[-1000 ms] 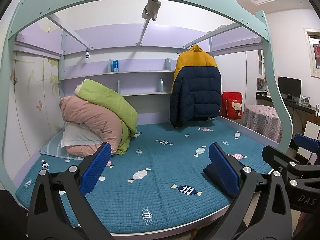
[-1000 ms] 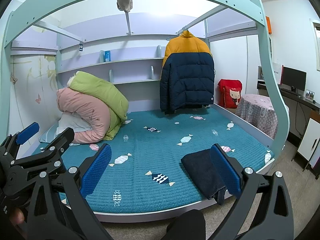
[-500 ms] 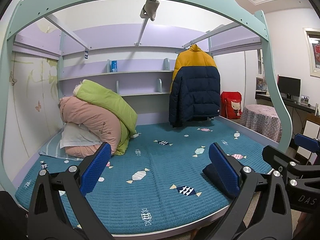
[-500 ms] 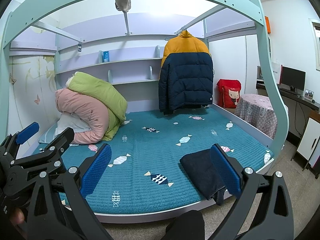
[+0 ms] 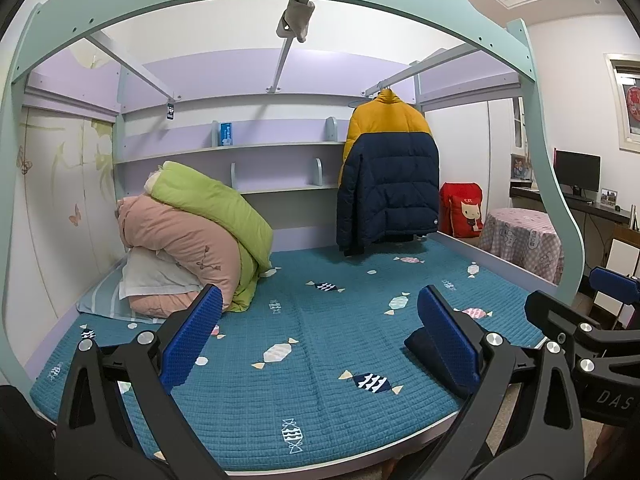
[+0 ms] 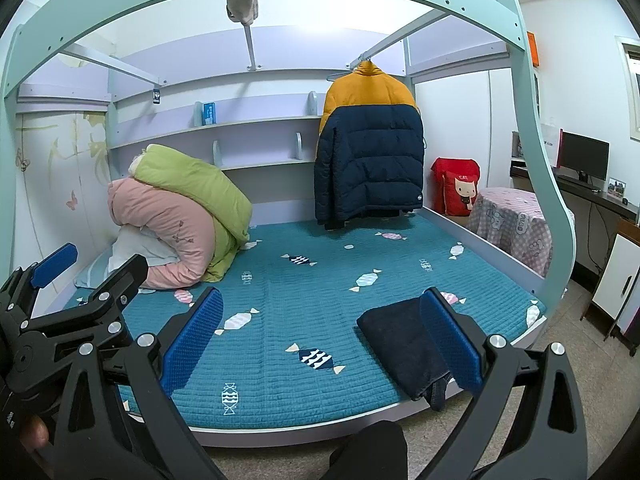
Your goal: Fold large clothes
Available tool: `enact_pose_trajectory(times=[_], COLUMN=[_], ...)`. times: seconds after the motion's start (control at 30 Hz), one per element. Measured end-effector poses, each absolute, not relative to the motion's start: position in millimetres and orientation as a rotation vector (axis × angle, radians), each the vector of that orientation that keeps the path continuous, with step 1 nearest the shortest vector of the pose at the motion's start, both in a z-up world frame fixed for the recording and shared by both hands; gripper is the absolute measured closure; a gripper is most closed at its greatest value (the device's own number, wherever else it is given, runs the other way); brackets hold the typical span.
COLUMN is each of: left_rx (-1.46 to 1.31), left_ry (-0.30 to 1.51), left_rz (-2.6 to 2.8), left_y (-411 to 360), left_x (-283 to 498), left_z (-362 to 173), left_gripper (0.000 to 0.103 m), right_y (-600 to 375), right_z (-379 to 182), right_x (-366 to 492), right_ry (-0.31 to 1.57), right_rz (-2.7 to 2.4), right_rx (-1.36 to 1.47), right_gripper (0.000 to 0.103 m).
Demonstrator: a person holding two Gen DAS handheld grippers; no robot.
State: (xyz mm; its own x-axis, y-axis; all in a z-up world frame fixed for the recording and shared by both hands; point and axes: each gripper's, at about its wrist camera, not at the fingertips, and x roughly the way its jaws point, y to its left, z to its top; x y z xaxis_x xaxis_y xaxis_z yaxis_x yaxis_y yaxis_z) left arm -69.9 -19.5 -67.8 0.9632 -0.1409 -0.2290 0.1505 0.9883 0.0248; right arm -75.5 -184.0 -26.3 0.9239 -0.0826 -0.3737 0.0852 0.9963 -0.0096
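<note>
Left gripper (image 5: 320, 340): I'm holding it in the air in front of the bed, jaws spread wide, nothing between the blue pads (image 5: 192, 340).
Right gripper (image 6: 324, 340): I'm hovering it beside the left one, fingers parted just as wide, gripping nothing.
Puffer jacket (image 6: 370, 152): it's hanging on a hanger from the rail at the back right of the bed, yellow on top, navy below, hem dangling just above the mattress, well apart from both my grippers.
Folded dark cloth (image 6: 404, 344): it's lying flat at the near right edge of the teal quilt (image 6: 312, 300), partly hiding behind my right pad.
Rolled bedding (image 5: 192, 240): pink and green duvets are piling up at the back left.
</note>
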Motion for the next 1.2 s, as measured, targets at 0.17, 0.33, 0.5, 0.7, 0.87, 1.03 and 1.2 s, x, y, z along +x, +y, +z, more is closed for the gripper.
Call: enact_pose_trajectory(times=[0.17, 0.33, 0.5, 0.7, 0.87, 1.03, 1.2], left_rx=[0.048, 0.05, 0.05, 0.05, 0.05, 0.05, 0.05], left_ry=[0.224, 0.228, 0.228, 0.228, 0.229, 0.229, 0.229], left_rz=[-0.15, -0.156, -0.154, -0.154, -0.155, -0.154, -0.154], left_y=[-19.7, -20.6, -20.4, -21.2, -21.1, -22.1, -21.9], left_x=[-67.5, -64.9, -65.4, -65.9, -65.7, -65.8, -66.0], left_z=[-68.0, -68.8, -69.1, -68.9, -68.8, -68.5, -68.3], left_gripper=[0.005, 0.005, 0.005, 0.005, 0.005, 0.005, 0.005], right_y=[-183.2, -182.9, -182.5, -180.8, -179.6, -178.1, -178.0], right_z=[-26.0, -26.4, -26.9, -28.7, -30.2, -30.5, -31.3], right_x=[-75.8, -76.0, -76.9, -78.0, -77.9, -79.3, -79.5], right_ry=[0.384, 0.385, 0.385, 0.388, 0.39, 0.392, 0.393], right_rz=[-0.087, -0.096, -0.098, -0.102, -0.104, -0.107, -0.109], right_rx=[0.008, 0.006, 0.008, 0.012, 0.014, 0.016, 0.017], right_gripper=[0.007, 0.007, 0.008, 0.007, 0.007, 0.007, 0.007])
